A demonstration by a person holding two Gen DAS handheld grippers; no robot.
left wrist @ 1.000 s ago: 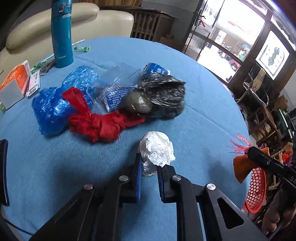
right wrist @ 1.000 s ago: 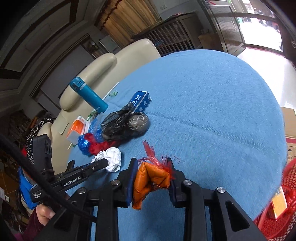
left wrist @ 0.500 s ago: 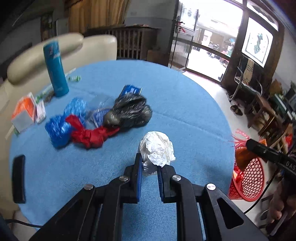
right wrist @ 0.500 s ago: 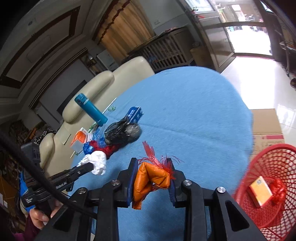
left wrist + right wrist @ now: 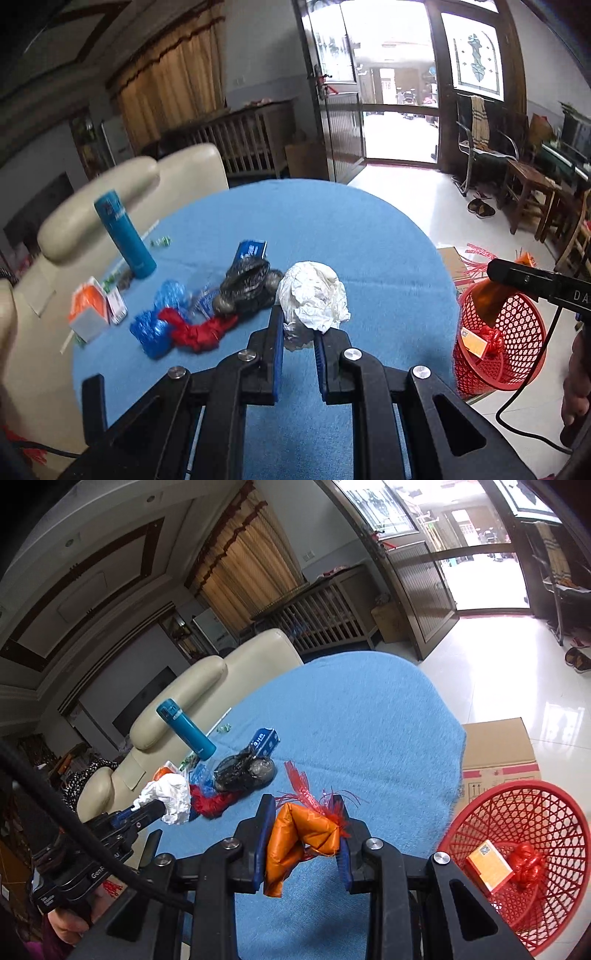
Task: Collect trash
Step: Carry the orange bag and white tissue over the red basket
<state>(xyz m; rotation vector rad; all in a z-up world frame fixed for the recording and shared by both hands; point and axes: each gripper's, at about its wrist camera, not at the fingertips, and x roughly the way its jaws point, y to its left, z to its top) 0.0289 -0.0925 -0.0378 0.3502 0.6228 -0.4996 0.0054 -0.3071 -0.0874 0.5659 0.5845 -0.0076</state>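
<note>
My left gripper point(image 5: 299, 328) is shut on a crumpled white paper ball point(image 5: 314, 295), held above the blue round table point(image 5: 369, 240). The same paper ball point(image 5: 170, 797) shows in the right wrist view at the tip of the left gripper point(image 5: 155, 806). My right gripper point(image 5: 304, 834) is shut on an orange wrapper with red fringe point(image 5: 299, 834), near the table's right edge. In the left wrist view the right gripper's fingers point(image 5: 517, 275) hold the orange wrapper point(image 5: 487, 299) over the red mesh basket point(image 5: 517, 332). The red basket point(image 5: 517, 812) stands on the floor, holding an orange box point(image 5: 487, 864) and a red wad point(image 5: 526, 864).
On the table lie a black bag point(image 5: 247, 284), a red bag point(image 5: 199, 330), blue bags point(image 5: 155, 328), a blue packet point(image 5: 251, 251), a teal flask point(image 5: 125, 236) and an orange-white carton point(image 5: 88, 310). A cream sofa point(image 5: 122, 184) stands behind. A cardboard box point(image 5: 495, 746) sits beside the basket.
Both grippers rose and drew back from the table, still holding their loads. The right gripper swung right towards the red basket, which has come into view. The trash pile now looks farther away.
</note>
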